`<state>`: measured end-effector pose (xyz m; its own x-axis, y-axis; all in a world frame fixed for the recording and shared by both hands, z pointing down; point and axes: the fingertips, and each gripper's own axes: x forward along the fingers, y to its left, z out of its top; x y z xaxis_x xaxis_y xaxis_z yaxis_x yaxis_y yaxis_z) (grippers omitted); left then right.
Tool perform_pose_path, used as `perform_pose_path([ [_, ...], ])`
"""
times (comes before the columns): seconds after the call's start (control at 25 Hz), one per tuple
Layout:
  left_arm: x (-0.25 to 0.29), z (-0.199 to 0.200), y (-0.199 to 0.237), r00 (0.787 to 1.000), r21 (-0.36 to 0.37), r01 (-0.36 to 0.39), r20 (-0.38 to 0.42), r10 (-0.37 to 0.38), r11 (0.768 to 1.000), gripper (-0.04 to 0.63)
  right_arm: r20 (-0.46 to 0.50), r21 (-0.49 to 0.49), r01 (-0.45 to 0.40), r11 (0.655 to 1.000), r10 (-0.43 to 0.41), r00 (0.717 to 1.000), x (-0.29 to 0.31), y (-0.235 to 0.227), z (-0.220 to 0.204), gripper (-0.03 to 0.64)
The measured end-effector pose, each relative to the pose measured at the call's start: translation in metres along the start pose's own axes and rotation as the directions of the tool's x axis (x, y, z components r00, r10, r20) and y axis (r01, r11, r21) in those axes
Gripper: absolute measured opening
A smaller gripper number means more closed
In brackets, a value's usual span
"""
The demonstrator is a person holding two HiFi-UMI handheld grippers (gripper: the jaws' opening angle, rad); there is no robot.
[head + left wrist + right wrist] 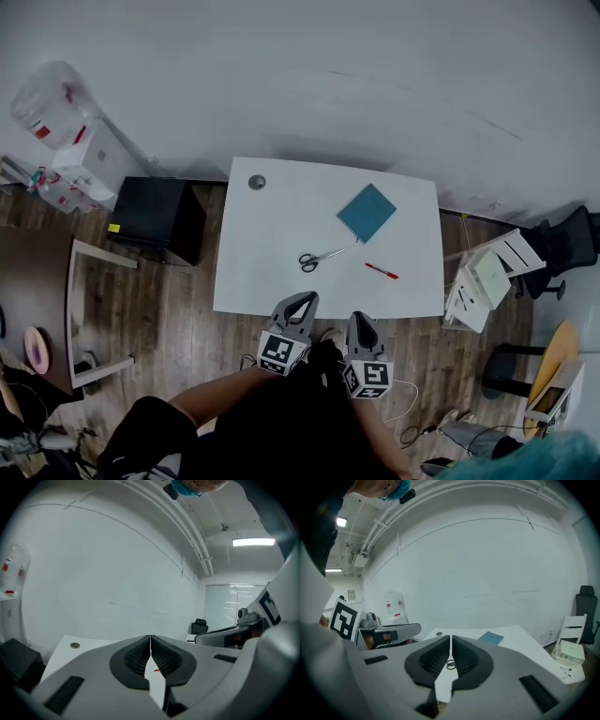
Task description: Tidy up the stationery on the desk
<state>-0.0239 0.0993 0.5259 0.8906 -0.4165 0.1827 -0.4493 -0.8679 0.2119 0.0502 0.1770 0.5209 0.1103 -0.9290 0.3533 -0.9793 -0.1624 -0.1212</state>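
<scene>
Left gripper and right gripper closed, empty, before desk with scissors, pen, perhaps a notebook.

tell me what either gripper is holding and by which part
Nothing: left gripper and right gripper both have jaws shut on nothing; the scissors lie on the desk.

A plain white wall runs behind the white worktop, which stands on a dark wood-plank floor. A black cabinet sits just beside the worktop's left end. Further left, a water dispenser stands against the wall. To the right are a white chair and a black office chair. A ceiling strip light glows above a window with blinds.
</scene>
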Motion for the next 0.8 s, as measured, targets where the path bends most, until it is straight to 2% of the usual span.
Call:
perform_pose_path([
  [0.16,0.019,0.004,0.006,1.0,-0.001,0.008,-0.002,-0.008,1.0,0.014,-0.009,0.029,0.007,1.0,-0.007,1.0,0.017,-0.015,-0.004,0.035],
  [0.44,0.054,0.015,0.027,0.999,-0.005,-0.031,0.008,0.031,0.999,0.014,-0.003,0.04,0.007,0.999,-0.007,1.0,0.062,-0.047,0.006,0.035],
  [0.8,0.138,0.016,0.049,0.997,-0.028,-0.043,-0.06,0.041,0.999,0.014,-0.03,0.063,0.024,0.998,-0.022,0.999,0.127,-0.117,0.015,0.035],
])
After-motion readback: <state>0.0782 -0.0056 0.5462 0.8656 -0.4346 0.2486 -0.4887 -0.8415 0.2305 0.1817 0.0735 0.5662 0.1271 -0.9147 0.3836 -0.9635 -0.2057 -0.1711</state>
